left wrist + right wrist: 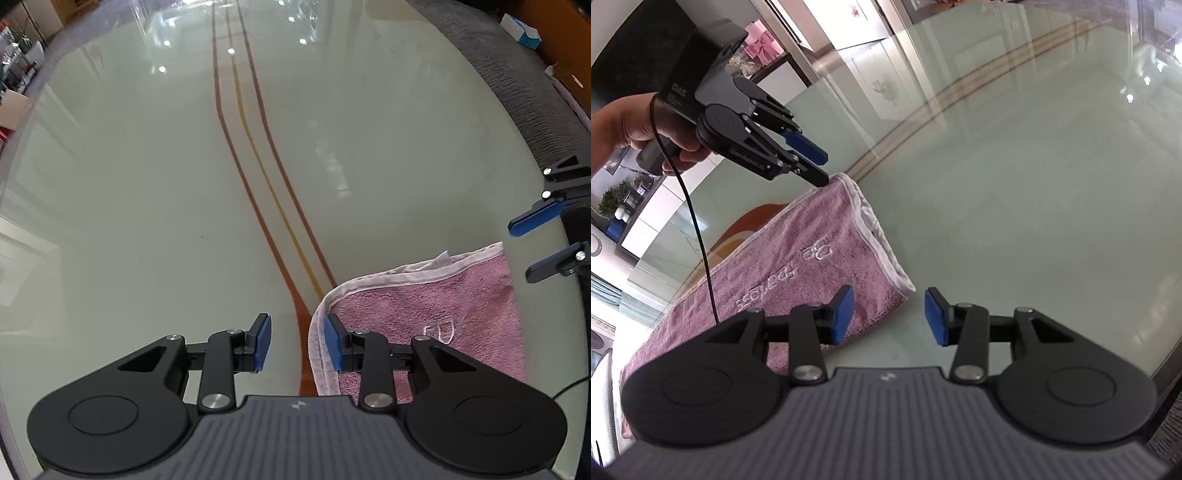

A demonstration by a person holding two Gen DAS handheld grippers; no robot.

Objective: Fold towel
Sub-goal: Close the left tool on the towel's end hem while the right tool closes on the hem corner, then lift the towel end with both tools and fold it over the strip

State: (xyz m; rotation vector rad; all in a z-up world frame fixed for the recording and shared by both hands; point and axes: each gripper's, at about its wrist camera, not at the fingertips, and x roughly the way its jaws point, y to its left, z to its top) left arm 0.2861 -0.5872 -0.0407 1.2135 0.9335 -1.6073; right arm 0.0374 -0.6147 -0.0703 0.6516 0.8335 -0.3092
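Observation:
A pink towel (424,306) with a white hem and stitched lettering lies folded flat on the glass table (147,184). In the left wrist view my left gripper (297,343) stands open at the towel's left corner, the hem lying between its blue pads without being pinched. The right gripper (521,251) shows at the right edge beside the other corner. In the right wrist view my right gripper (890,315) is open, and the near corner of the towel (798,258) reaches into the gap. The left gripper (818,166) hovers at the far corner, lower finger on the hem.
Brown and yellow stripes (258,166) run along the pale glass tabletop. A hand (628,122) holds the left gripper, and its black cable (701,240) hangs over the towel. Grey carpet (517,92) and a tissue box (521,31) lie beyond the table's right edge.

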